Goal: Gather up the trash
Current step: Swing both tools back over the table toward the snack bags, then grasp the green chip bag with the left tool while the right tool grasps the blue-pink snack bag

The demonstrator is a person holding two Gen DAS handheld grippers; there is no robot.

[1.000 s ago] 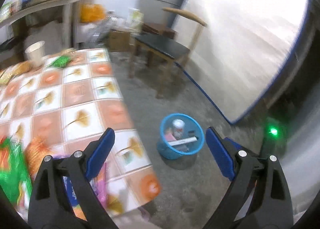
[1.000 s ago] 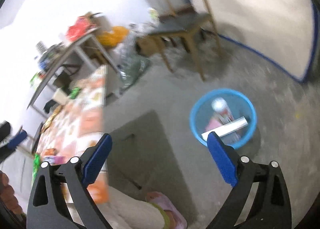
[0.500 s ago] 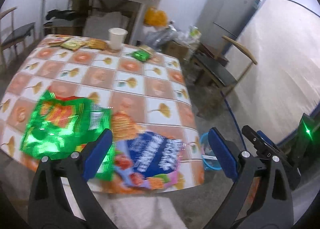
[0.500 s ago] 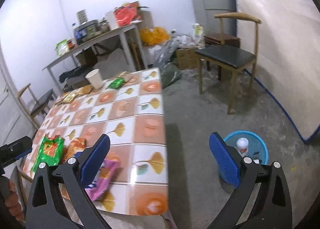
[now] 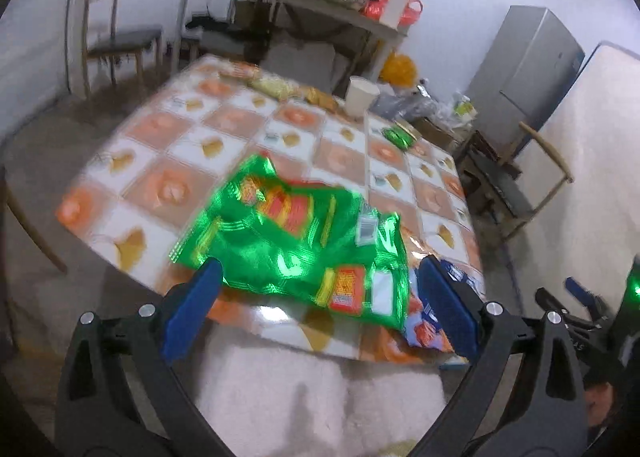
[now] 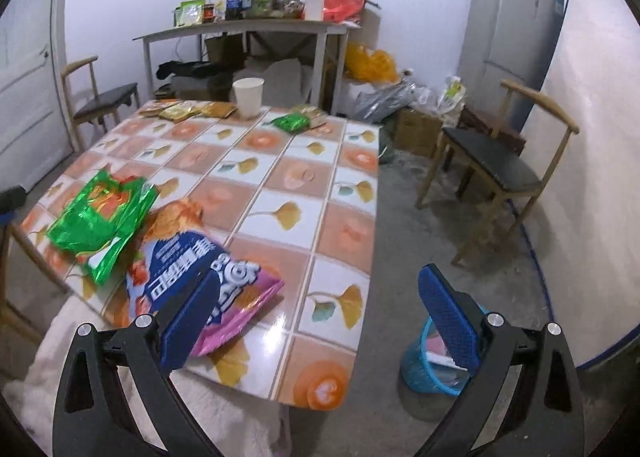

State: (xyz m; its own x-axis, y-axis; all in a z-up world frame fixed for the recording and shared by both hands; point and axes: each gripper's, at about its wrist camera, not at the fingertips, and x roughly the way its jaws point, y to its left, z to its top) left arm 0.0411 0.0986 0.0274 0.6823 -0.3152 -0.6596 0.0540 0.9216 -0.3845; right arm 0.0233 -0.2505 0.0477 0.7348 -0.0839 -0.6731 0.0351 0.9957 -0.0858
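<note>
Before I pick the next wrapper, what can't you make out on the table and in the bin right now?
- Blue snack bag: left wrist view, mostly hidden under the green snack bag and behind a gripper finger.
- Green bag's print: left wrist view, motion blur.
- Blue bin contents: right wrist view, a finger of the right gripper covers them.
- Packets beside the paper cup: too small to identify.

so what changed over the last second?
Both grippers swung away from the blue bin on the floor toward the table. The left gripper now faces the green bag, the right gripper the blue-and-pink bag. Both stayed open and empty; the wrappers and bin have not moved.
</note>
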